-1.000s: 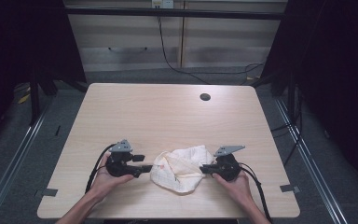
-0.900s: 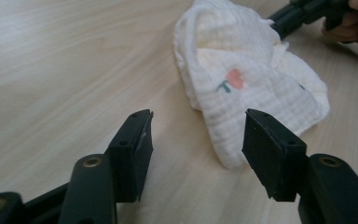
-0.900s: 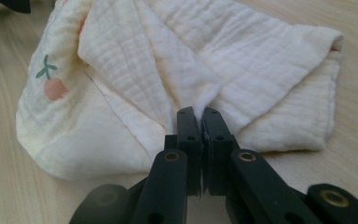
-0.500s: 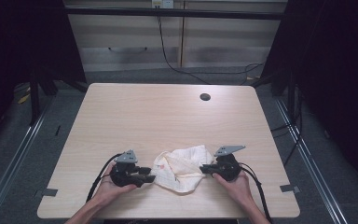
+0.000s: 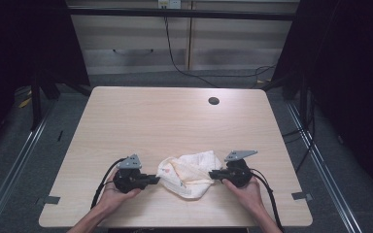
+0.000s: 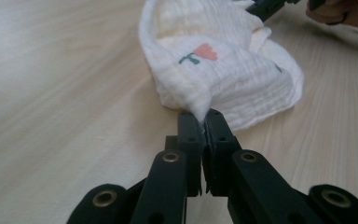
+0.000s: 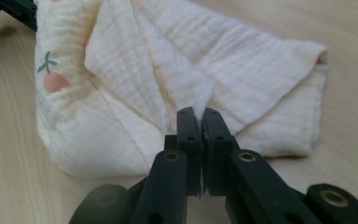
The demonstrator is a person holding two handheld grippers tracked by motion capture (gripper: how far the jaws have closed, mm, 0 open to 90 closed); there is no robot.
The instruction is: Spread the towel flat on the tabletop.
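- Near the front edge of the table point(image 5: 126, 121), between the two hands, the cloth point(image 5: 187, 172) lay in a crumpled heap (white muslin with a small printed flower), its folds loose and lying on each other.
- The left gripper point(image 6: 200, 122) had just been closing, and in its own view the jaws were clenched on a small tuft at the cloth's near edge. So little fabric was between them that the tuft could slip out at the first pull.
- The right gripper point(image 7: 198, 116) was also clenched on the cloth, pinching a thin peak of fabric on the opposite side. It was hard to tell whether this peak was a true corner or only a fold in the middle.
- If one grip was on a fold and not on a corner, the cloth would probably open crooked and stay doubled when the hands moved apart.
- If the two hands pulled unevenly, the weaker pinch (likely the left one, being so shallow) could let go, and the cloth would fall back in a heap.
- The heap lay close to the front edge of the table, so a released side could hang over it.
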